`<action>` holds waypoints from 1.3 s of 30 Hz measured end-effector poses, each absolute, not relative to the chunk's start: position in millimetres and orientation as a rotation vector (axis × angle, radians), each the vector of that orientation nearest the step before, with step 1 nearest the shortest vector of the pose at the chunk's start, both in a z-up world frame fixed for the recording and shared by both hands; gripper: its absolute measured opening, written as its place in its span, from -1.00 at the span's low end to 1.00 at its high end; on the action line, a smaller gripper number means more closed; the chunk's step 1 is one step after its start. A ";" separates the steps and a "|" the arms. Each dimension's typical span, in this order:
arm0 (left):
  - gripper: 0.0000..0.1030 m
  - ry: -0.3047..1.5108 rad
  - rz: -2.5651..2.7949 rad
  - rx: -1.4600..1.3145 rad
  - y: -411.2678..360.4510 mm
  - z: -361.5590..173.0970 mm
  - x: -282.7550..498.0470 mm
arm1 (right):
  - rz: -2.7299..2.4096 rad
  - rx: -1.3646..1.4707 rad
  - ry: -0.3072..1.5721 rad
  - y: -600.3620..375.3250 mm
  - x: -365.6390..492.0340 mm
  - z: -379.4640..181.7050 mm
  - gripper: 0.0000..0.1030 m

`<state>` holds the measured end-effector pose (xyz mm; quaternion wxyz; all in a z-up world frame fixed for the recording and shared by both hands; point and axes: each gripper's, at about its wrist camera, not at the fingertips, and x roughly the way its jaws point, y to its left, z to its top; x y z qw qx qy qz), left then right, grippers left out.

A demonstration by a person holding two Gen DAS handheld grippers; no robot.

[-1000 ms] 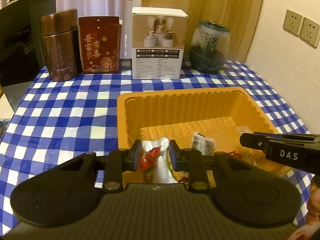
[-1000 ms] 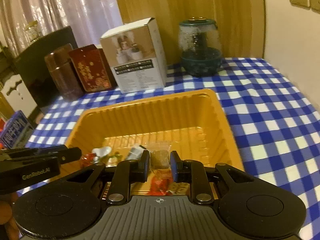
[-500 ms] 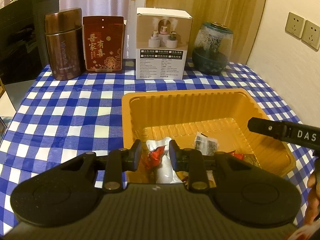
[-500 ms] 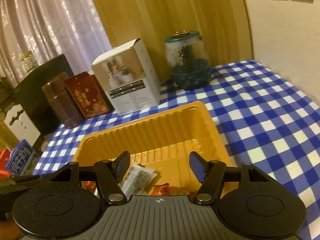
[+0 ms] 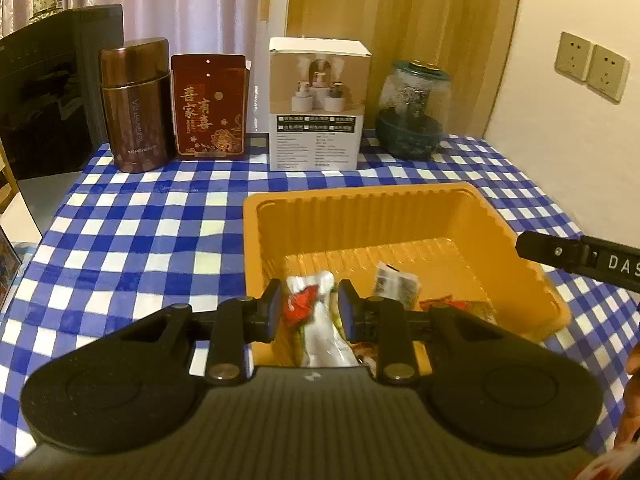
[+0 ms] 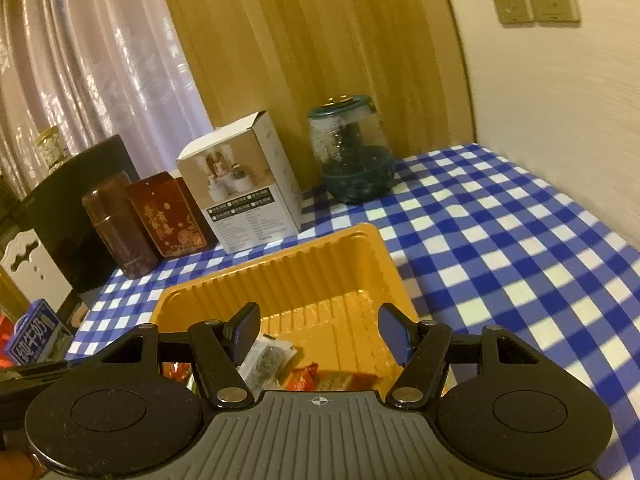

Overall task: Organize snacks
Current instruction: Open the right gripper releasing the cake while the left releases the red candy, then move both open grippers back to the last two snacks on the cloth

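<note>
An orange plastic tray (image 5: 360,208) sits on the blue checked tablecloth (image 5: 140,232); it also shows in the right wrist view (image 6: 280,276). My left gripper (image 5: 308,312) is shut on a white and red snack packet (image 5: 316,312) held over the tray's near edge. Inside the tray lie a clear packet with dark contents (image 5: 396,284) and red wrapped snacks (image 5: 448,304). My right gripper (image 6: 320,336) is open and empty above the tray; the clear packet (image 6: 268,360) and a red snack (image 6: 304,376) lie below it. Its finger shows in the left wrist view (image 5: 576,258).
At the table's back stand a brown canister (image 5: 136,104), a red box (image 5: 210,106), a white carton (image 5: 318,104) and a green glass jar (image 5: 414,108). A black appliance (image 5: 52,92) stands at back left. A wall (image 5: 580,128) bounds the right side.
My right gripper opened, let go of a snack into the tray, and rose up and back. My left gripper stayed shut on its packet and lifted slightly.
</note>
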<state>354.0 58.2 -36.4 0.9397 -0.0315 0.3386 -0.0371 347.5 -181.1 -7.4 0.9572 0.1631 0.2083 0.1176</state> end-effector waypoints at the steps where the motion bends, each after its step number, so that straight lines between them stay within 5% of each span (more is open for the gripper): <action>1: -0.49 0.689 -0.077 -0.066 57.1 -36.0 349.5 | 0.236 0.333 0.426 -182.2 342.8 -7.7 0.27; 39: -0.47 0.772 -0.103 -0.140 41.9 -63.3 169.9 | 0.192 0.395 0.561 -202.6 166.0 -55.3 0.27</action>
